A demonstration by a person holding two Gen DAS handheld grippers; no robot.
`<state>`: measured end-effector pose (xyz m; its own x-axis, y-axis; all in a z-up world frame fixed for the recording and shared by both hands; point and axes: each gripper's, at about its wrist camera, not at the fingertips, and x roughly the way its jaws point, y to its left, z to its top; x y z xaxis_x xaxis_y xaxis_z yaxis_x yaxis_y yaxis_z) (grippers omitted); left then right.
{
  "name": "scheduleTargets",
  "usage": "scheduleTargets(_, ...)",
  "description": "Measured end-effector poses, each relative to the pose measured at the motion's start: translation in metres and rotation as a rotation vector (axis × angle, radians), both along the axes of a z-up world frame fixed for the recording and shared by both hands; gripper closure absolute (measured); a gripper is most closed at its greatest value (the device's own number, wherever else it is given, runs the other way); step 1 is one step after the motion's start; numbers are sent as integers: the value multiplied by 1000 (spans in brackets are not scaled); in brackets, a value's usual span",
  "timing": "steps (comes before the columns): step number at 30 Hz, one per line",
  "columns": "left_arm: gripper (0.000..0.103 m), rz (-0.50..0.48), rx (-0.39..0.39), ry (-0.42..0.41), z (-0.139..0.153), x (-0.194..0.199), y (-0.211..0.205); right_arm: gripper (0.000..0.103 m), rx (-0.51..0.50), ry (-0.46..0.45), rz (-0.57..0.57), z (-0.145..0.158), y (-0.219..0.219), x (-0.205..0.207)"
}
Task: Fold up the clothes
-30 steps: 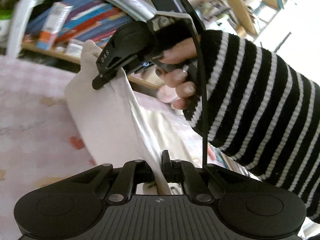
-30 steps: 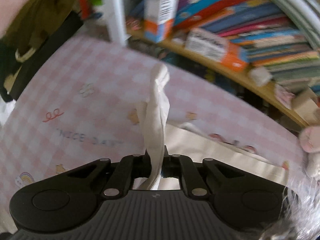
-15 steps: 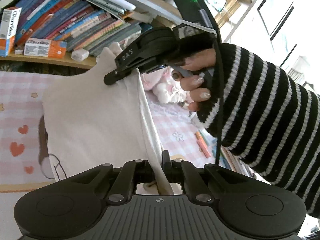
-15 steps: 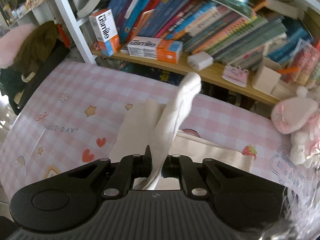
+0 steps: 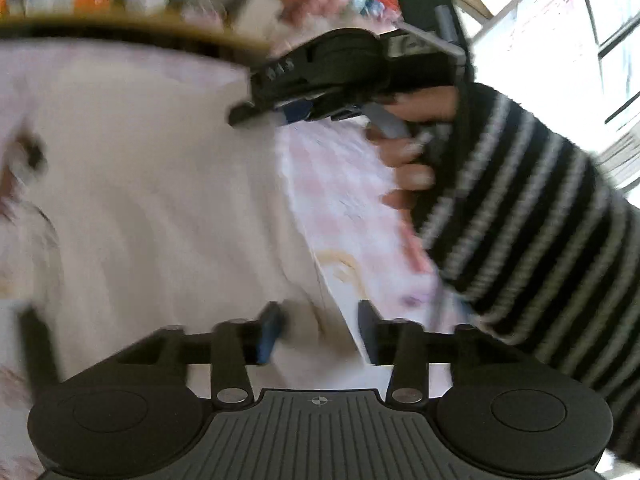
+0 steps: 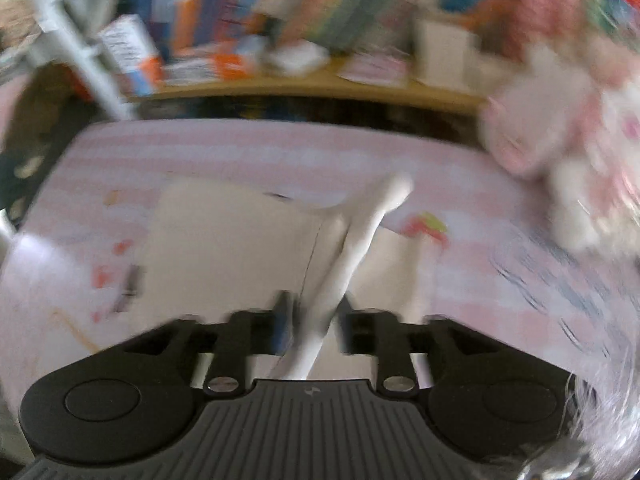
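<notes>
1. Your left gripper (image 5: pixel 318 330) has its jaws standing apart; they have just been opening, and the edge of the cream-white cotton garment (image 5: pixel 160 200) runs between them without either pad pressing on it.
2. Your right gripper (image 6: pixel 314 316) is likewise parted, its jaws having just opened, with a bunched, rope-like ridge of the same cloth (image 6: pixel 360 236) rising between the fingers; the blur hides whether a pad brushes it.
3. That garment lies mostly flat on the pink-and-white checked tablecloth (image 6: pixel 500 248), folded into a roughly rectangular panel (image 6: pixel 224 236) seen in the right wrist view, with the loose ridge slanting up and to the right from your gripper.
4. In the left wrist view, your right hand (image 5: pixel 408 152), in a black-and-white striped knitted sleeve (image 5: pixel 540 208), holds the right gripper above the far right edge of the cloth, its black fingers pointing left over the fabric.
5. Small printed motifs in red and yellow (image 6: pixel 428 226) show on the tablecloth just beside the garment.
6. Beyond the table runs a wooden shelf (image 6: pixel 320 88) crowded with upright books, all blurred.
7. A pink and white plush toy (image 6: pixel 560 140) sits at the far right, well apart from the garment.
</notes>
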<state>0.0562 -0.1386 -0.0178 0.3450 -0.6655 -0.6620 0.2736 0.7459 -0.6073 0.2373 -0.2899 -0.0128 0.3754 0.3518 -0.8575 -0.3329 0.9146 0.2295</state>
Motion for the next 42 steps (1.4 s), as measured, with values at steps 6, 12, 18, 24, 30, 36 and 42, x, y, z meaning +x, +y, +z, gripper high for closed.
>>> scheduleTargets(6, 60, 109, -66, -23, -3, -29, 55, 57, 96, 85, -22, -5, -47, -42)
scheduleTargets(12, 63, 362, 82, -57, -14, -64, 121, 58, 145, 116, -9, 3, -68, -134)
scheduleTargets(18, 89, 318, 115, -66, -34, -62, 117, 67, 180, 143, -58, -9, -52, -186)
scheduleTargets(24, 97, 255, 214, -43, -52, -56, 115, 99, 105, 31, -81, 1, -33, -204)
scheduleTargets(30, 73, 294, 239, -156, -32, -62, 123, 98, 32, 86, -166, -17, -30, -201)
scheduleTargets(36, 54, 305, 348, -222, -23, -59, 131, 58, -64, -44, -186, -8, -16, -213)
scheduleTargets(42, 54, 295, 366, -157, -37, -51, 140, 53, -68, -49, -252, -15, -22, -212)
